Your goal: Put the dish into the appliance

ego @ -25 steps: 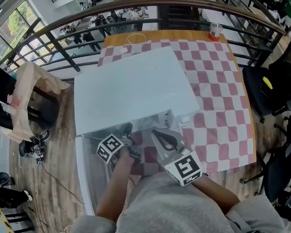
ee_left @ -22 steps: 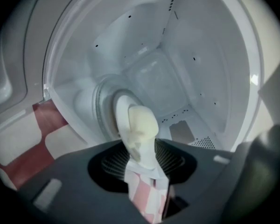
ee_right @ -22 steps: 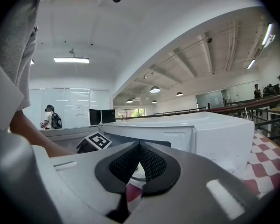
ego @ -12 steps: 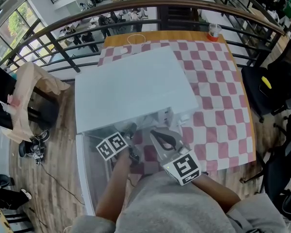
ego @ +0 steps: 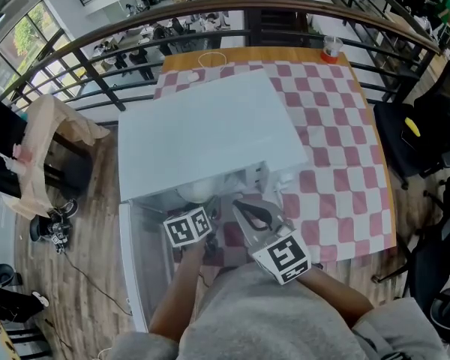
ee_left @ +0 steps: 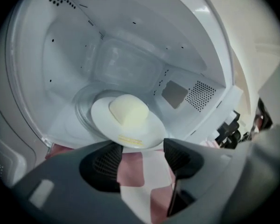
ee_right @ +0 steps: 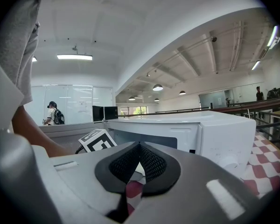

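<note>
The dish, a white plate (ee_left: pixel 128 122) with a pale yellow lump of food (ee_left: pixel 129 112), rests on the glass turntable inside the open white microwave (ego: pixel 202 133). In the head view the plate's edge (ego: pixel 196 191) shows just under the oven's top. My left gripper (ee_left: pixel 139 155) sits just in front of the plate at the oven's mouth, its jaws opening. Only checked cloth shows between them, and the pads are clear of the plate. My right gripper (ego: pixel 246 207) hovers right of the left one, before the oven's front, shut and empty (ee_right: pixel 140 160).
The microwave's door (ego: pixel 146 253) hangs open at the left of the cavity. The pink checked cloth (ego: pixel 337 126) covers the table to the right. At the far edge are a red-lidded cup (ego: pixel 331 49) and a white cable loop (ego: pixel 210 58). A railing (ego: pixel 210 13) runs beyond the table.
My left gripper has drawn back out of the oven and to the right, and its jaws have spread. The plate stays behind on the turntable. The right gripper has barely moved.
</note>
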Demonstrator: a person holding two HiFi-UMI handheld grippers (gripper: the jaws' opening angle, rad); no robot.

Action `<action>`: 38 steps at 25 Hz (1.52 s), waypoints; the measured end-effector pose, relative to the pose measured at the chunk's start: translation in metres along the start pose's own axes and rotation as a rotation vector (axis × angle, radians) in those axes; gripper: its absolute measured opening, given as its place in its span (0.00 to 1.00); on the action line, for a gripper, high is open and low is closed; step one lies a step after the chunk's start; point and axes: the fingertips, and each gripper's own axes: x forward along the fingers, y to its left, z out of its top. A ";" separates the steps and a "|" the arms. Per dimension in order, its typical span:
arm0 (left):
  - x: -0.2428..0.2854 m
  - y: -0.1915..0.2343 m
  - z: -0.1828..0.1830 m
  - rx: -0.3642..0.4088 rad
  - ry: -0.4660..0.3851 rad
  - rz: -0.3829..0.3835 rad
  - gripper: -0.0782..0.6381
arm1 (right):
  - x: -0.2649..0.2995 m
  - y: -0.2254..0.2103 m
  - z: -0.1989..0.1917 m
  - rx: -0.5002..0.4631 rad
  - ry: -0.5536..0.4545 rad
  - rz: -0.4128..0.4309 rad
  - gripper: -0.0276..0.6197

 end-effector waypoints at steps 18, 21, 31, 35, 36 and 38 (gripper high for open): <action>-0.016 0.012 -0.006 0.090 -0.112 0.158 0.52 | -0.004 0.003 -0.009 0.001 0.015 -0.006 0.04; -0.014 0.010 -0.002 0.097 -0.123 0.175 0.52 | -0.005 0.004 -0.008 -0.005 0.017 -0.009 0.04; -0.005 0.017 -0.001 0.093 -0.107 0.265 0.53 | -0.012 0.004 -0.010 -0.004 0.016 -0.022 0.04; 0.000 0.024 0.007 0.079 -0.105 0.303 0.50 | -0.015 0.005 -0.011 -0.008 0.019 -0.025 0.04; 0.000 0.026 0.009 0.077 -0.103 0.314 0.49 | -0.016 0.005 -0.012 -0.010 0.019 -0.025 0.04; 0.000 0.029 0.010 0.072 -0.099 0.328 0.48 | -0.017 0.006 -0.012 -0.005 0.016 -0.028 0.04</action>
